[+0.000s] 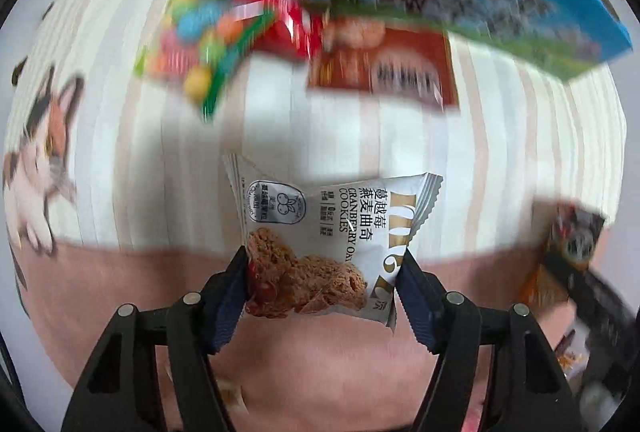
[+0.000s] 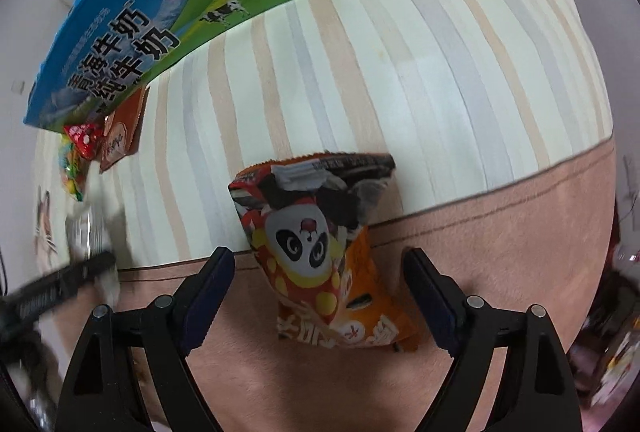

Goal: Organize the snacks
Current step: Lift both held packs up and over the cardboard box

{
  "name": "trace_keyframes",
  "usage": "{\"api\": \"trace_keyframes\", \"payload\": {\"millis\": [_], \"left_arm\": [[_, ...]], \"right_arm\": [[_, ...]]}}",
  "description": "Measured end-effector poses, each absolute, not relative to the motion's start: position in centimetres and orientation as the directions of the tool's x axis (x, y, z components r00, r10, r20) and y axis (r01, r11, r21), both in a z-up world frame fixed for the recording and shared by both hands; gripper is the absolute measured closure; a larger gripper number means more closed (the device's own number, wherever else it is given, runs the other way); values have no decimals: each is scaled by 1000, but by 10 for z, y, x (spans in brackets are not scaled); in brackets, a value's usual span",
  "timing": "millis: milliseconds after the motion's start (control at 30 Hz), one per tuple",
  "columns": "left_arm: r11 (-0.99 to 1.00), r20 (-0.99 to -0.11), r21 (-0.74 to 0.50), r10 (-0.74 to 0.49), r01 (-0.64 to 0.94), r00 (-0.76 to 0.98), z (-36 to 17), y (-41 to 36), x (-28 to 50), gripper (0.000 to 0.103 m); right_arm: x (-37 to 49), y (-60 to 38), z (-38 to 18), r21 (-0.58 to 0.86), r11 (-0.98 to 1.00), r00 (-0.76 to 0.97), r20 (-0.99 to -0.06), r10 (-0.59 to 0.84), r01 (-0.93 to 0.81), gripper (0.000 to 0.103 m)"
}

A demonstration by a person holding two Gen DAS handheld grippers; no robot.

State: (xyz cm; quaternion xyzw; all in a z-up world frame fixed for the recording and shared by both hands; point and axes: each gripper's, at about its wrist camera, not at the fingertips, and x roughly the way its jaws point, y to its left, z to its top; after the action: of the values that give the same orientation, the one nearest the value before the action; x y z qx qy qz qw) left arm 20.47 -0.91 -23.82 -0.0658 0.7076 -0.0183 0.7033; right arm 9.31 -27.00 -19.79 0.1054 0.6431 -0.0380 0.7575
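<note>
Cloth: the striped cloth (image 1: 192, 159) with a pink edge covers the whole surface. A cat picture is printed at one side.
Milk box: the big blue milk box (image 2: 132, 31) stands at the far side. Its top is cut off in both views.
Small pile: a candy bag (image 1: 192, 39), a red pack (image 1: 280, 23) and a brown pack (image 1: 384, 63) lie just beside the milk box. They are blurry and their words cannot be read.
Panda bag: the panda snack bag (image 2: 312, 232) lies on the cloth, partly on top of an orange pack (image 2: 372, 320).
Cookie pack: the white cookie pack (image 1: 320, 240) sits between the left fingers, well apart from the pile.
Left gripper: the left gripper (image 1: 322, 292) is clamped on the cookie pack. Both pads press its sides.
Right gripper: the right gripper (image 2: 320, 292) has its fingers wide apart, one each side of the panda bag, not touching it.
Step now: I think the cookie pack is just being picked up.
Next move: it likely needs a lift and a carry to the pile by the box, and the right fingers need to squeeze the panda bag.
Hard to see: dark blurry things at the edges cannot be made out.
</note>
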Motion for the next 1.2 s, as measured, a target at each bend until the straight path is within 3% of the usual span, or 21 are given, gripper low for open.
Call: {"api": "trace_keyframes", "payload": {"millis": [33,100,200,367,667,733,767,867,1200], "left_arm": [[988,-991,-133,-134,-83,-17,-241,-8,197,36],[985,-988,-143,-147,-97,-38,-247,-6,188,36],[985,-988,-133,-141,-114,-63,-263,-4,181,36],[987,-989,-117,-126,-114,-72,-279,-21,180,36],[987,-991,-108,-117,-116,-66,-286,-23,184,36],[987,-991,-110,-117,-115,-58,-281,-23,181,36],[987,-991,-115,-122,-116,-52,-278,-23,181,36],[984,-990,-136,-140,-116,-33,-259,-22,179,37],[958,-958,-274,-265,-80,109,-171,-20,204,37]], "right_arm": [[94,-268,-200,99,978,171,-983,68,186,17],[99,-262,-202,81,981,180,-982,49,175,36],[105,-251,-207,84,985,165,-985,58,150,44],[96,-229,-214,191,975,77,-980,183,112,44],[89,-203,-236,143,987,55,-989,139,69,34],[88,-196,-239,100,994,69,-993,97,39,39],[87,-193,-239,80,996,76,-994,77,29,47],[84,-195,-236,86,996,104,-991,82,32,52],[98,-220,-170,266,962,202,-947,249,62,56]]}}
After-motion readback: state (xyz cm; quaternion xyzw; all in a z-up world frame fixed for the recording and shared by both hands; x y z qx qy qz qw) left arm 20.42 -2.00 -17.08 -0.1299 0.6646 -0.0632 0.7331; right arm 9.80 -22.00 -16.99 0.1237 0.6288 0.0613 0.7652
